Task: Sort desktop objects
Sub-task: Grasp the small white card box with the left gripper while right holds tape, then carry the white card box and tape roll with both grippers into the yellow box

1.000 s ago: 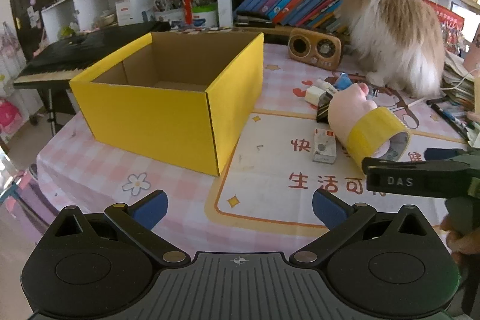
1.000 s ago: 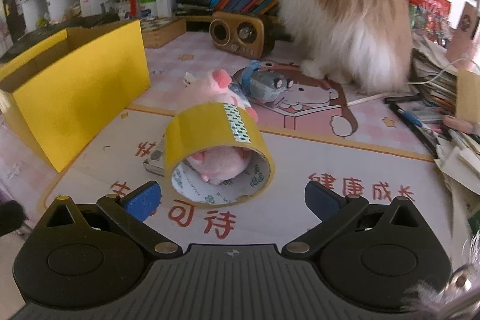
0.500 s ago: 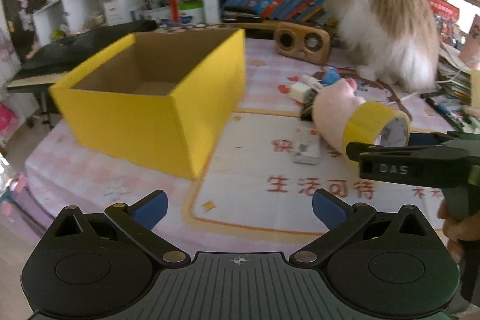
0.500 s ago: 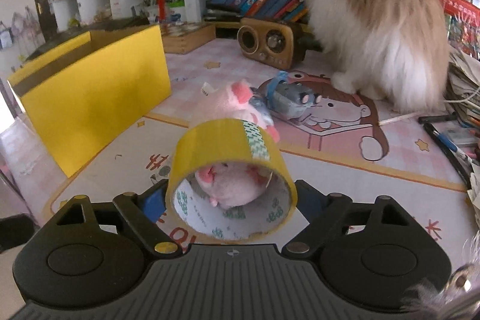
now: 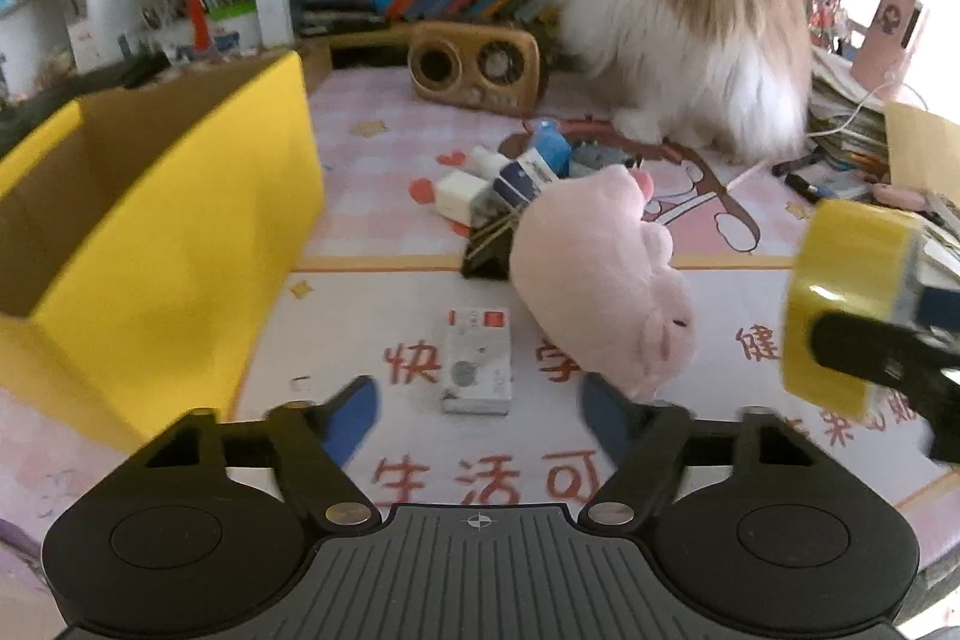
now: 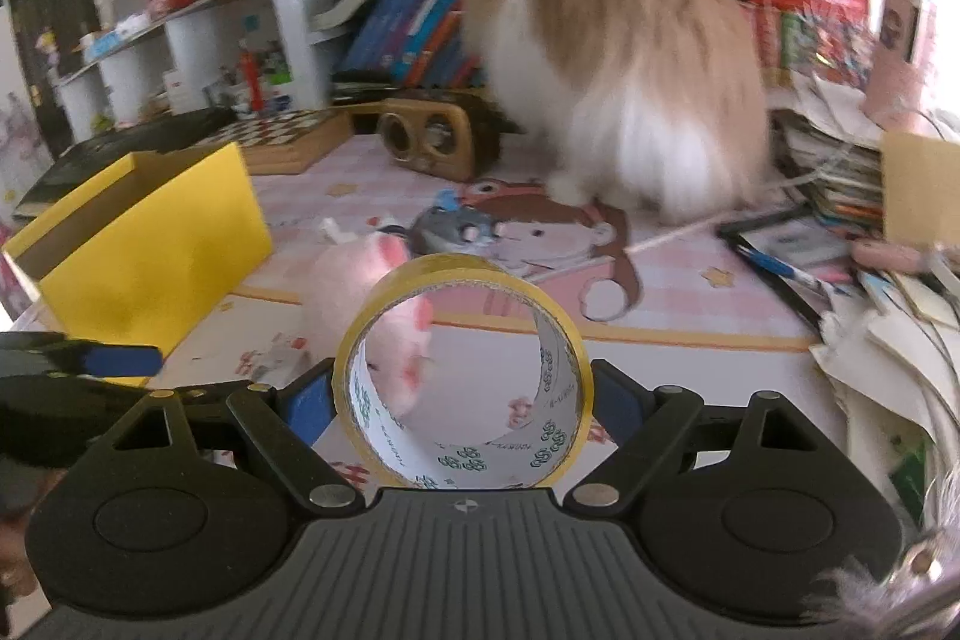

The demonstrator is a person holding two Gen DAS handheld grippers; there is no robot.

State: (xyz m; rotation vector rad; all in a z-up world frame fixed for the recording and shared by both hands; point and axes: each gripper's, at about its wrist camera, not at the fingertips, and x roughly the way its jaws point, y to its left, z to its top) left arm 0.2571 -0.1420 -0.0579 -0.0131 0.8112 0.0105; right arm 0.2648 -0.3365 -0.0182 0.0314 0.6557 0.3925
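A: Right gripper (image 6: pixel 465 394) status?

B: Clamped on the yellow tape roll (image 6: pixel 465 376), blue pads pressing its outer wall from 3 and 9 o'clock. Roll sits hole-forward, so you look straight through it. Squeezed across the diameter probably because the rim is the only firm thing to pinch.

A: Roll off the table?

B: Looks lifted. In the left wrist view it hangs at 3 o'clock, above the mat, apart from the pink plush pig (image 5: pixel 600 286).

A: Left gripper (image 5: pixel 477 412)?

B: Spread wide, nothing in it. Low over the mat, small white box (image 5: pixel 477 361) lying just ahead between the fingers at 12 o'clock. My guess is that's its next pick.

A: Destination?

B: Yellow cardboard box (image 5: pixel 180 244), open top, at 9 to 10 o'clock in both views. Looks empty from what shows, so sorting is early. Tape has to travel left over the pig to get there.

A: Anything else?

B: Pile of small items (image 5: pixel 510 184) behind the pig, unsorted. Fluffy cat (image 5: pixel 678 16) at 1 o'clock by the wooden speaker (image 5: pixel 474 64), near the clutter. Could wander in.
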